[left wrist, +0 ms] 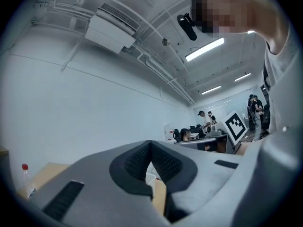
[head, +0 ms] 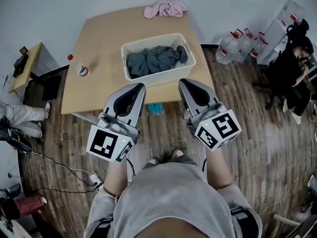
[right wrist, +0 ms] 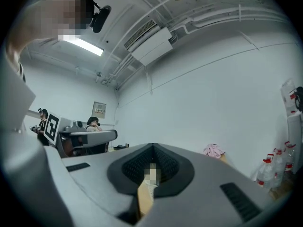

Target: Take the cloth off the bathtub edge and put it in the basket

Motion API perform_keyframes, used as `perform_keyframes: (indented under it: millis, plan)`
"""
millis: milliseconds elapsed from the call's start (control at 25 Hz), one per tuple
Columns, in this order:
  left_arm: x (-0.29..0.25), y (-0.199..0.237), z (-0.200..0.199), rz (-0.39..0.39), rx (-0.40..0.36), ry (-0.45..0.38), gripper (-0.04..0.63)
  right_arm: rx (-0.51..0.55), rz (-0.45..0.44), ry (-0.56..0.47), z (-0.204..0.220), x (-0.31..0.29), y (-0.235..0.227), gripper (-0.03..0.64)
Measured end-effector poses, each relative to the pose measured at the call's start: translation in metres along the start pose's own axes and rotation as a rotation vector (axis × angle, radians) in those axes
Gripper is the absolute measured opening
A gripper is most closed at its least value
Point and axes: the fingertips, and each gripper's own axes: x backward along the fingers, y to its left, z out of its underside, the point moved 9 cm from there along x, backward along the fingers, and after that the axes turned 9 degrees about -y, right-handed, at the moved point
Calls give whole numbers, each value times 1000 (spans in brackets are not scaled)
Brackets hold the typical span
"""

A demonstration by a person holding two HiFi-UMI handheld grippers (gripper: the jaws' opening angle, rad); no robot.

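You held the left gripper (head: 138, 87) and right gripper (head: 184, 82) closed on nothing, short of the basket (head: 158, 77); beyond it, closed jaws could nudge the pink cloth (head: 166, 7) off the table (head: 99, 38).

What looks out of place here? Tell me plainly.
The pink cloth lies crumpled at the far edge of the table, outside the basket that holds the grey cloths. Nothing looks spilled or damaged.

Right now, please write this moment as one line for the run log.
left gripper: shut, empty | right gripper: shut, empty | basket: holds grey cloths | pink cloth: on table far edge
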Motion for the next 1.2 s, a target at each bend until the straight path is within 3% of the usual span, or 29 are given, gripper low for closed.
perform_keyframes:
  millis: [600, 1200]
  plan:
    - [78, 11, -5, 79, 54, -15, 0, 28, 88, 12, 17, 15, 96, 9]
    - [108, 19, -8, 119, 67, -30, 0, 76, 134, 4, 17, 19, 135, 9]
